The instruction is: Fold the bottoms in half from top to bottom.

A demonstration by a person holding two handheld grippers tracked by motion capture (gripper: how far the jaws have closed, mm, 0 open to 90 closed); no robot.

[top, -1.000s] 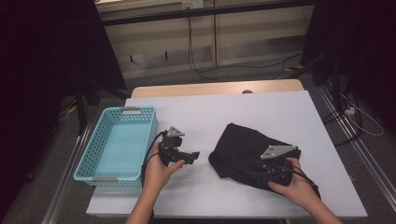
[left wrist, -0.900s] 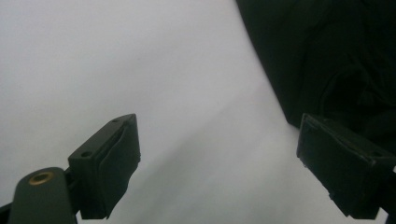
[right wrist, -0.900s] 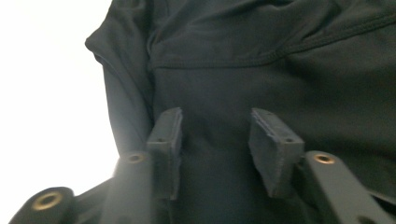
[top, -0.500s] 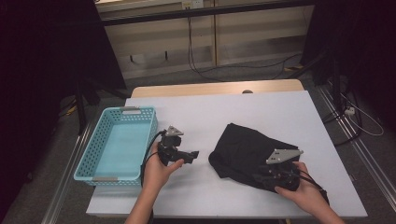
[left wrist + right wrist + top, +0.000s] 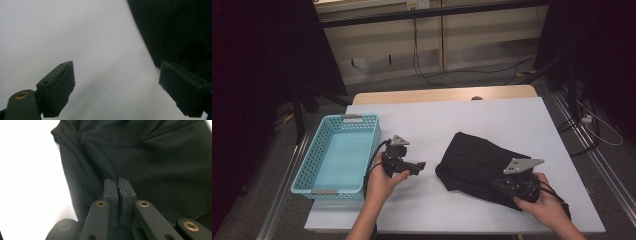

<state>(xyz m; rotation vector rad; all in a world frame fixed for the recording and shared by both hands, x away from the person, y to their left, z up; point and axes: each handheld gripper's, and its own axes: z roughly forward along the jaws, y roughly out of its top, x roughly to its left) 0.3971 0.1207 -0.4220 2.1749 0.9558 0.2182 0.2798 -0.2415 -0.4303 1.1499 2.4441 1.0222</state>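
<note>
Nearest the table's front edge, the right gripper (image 5: 504,186) is resting toward the front right corner, its jaws having just been closing and now pinching a raised fold of the black garment (image 5: 482,162); in the right gripper view the two pads (image 5: 110,188) are meeting with only a thin ridge of the cloth (image 5: 155,157) rising between them. The right hand (image 5: 548,207) is lying on the garment's near edge, close to the front edge of the table (image 5: 492,115). The garment is lying crumpled on the right half of the table, its far corner reaching toward the middle and its right side stopping well short of the right edge. Left of it, across a strip of bare white surface, the left gripper (image 5: 421,165) is hovering with its jaws standing wide and gripping nothing, pointing toward the garment; in the left gripper view its pads (image 5: 60,87) are framing bare table, with the dark cloth (image 5: 180,32) lying beyond the farther one. The left hand (image 5: 382,180) is sitting just beside the light blue basket (image 5: 309,172), which is standing along the table's left edge with nothing lying inside it. Its near wall is sitting close to the front left corner. Beyond the basket and the garment, the far half of the table is lying open up to the wooden strip (image 5: 437,94) along the back edge.
</note>
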